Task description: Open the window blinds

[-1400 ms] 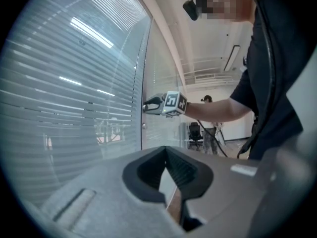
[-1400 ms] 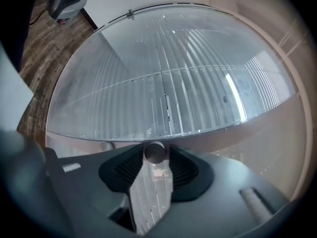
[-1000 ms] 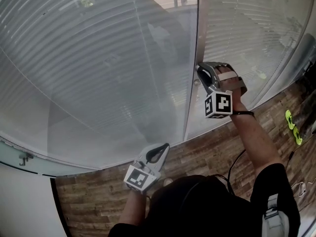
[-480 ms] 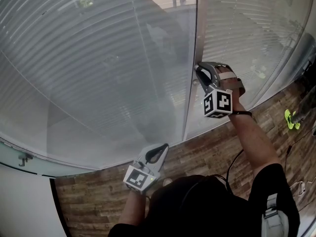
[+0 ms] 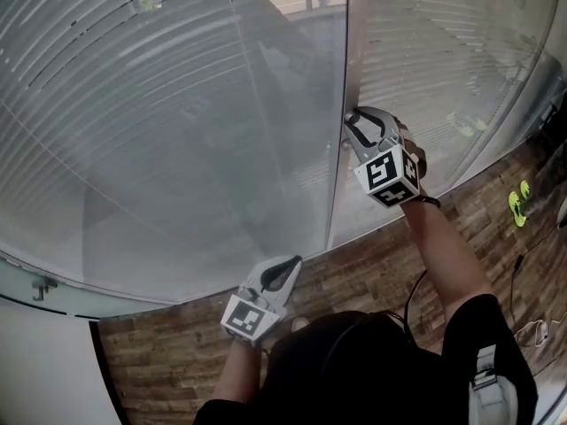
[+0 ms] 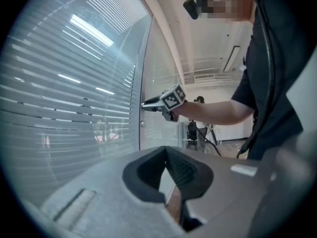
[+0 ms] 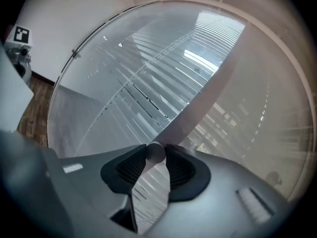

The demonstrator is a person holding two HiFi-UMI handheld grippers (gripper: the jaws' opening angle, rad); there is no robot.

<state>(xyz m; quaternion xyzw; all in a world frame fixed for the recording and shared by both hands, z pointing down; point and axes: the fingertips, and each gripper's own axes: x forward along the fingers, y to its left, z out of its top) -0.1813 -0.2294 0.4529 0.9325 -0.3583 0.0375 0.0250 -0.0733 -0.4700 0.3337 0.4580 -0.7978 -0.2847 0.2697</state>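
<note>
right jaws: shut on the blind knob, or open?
Shut on the knob: the right gripper has both jaws pressed against its round sides.

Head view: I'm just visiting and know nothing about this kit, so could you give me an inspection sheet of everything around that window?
Surface: brown wood-plank floor.
Job's things: white slatted window blinds behind glass, lowered, faint shapes showing between the slats; small round grey knob on the grey upright frame post.
Clutter: yellow-green items on the floor at right, too small to identify.
Tongs: right tongs closed on the knob; left tongs shut, empty, held low, touching nothing.
Cables: black cable hanging by the right forearm.
Surroundings: white wall at lower left.
</note>
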